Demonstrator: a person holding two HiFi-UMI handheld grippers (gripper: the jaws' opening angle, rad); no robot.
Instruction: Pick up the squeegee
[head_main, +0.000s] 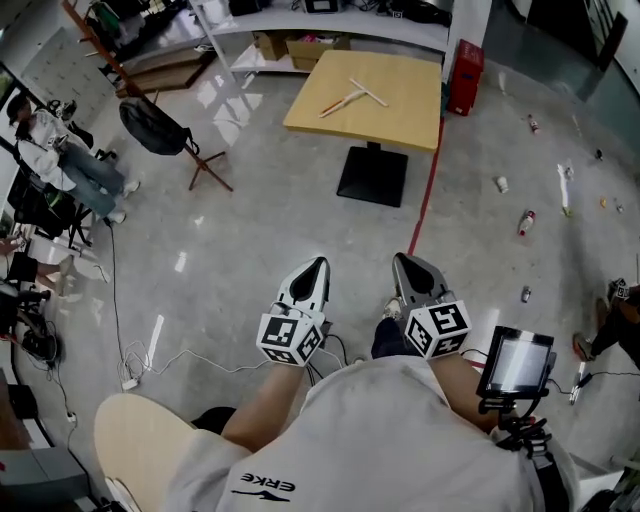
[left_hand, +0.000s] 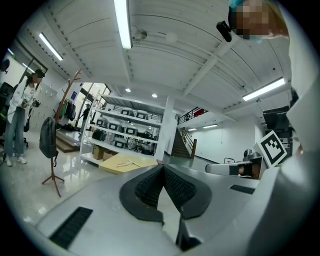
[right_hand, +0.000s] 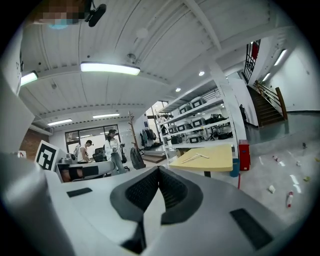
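A pale wooden squeegee (head_main: 354, 96) with a T-shaped head lies on a yellow square table (head_main: 400, 118) far ahead of me. It also shows small in the left gripper view, squeegee (left_hand: 125, 163), and in the right gripper view, squeegee (right_hand: 196, 157). My left gripper (head_main: 318, 264) and right gripper (head_main: 402, 260) are held side by side near my body, well short of the table. Both point toward it, jaws pressed together with nothing between them.
The table stands on a black pedestal base (head_main: 372, 176). A coat rack with a dark bag (head_main: 155, 127) stands left of it, a red box (head_main: 465, 76) to its right. Bottles and litter (head_main: 526, 221) dot the floor at right. Cables (head_main: 150, 360) trail at left. People (head_main: 60, 150) are at far left.
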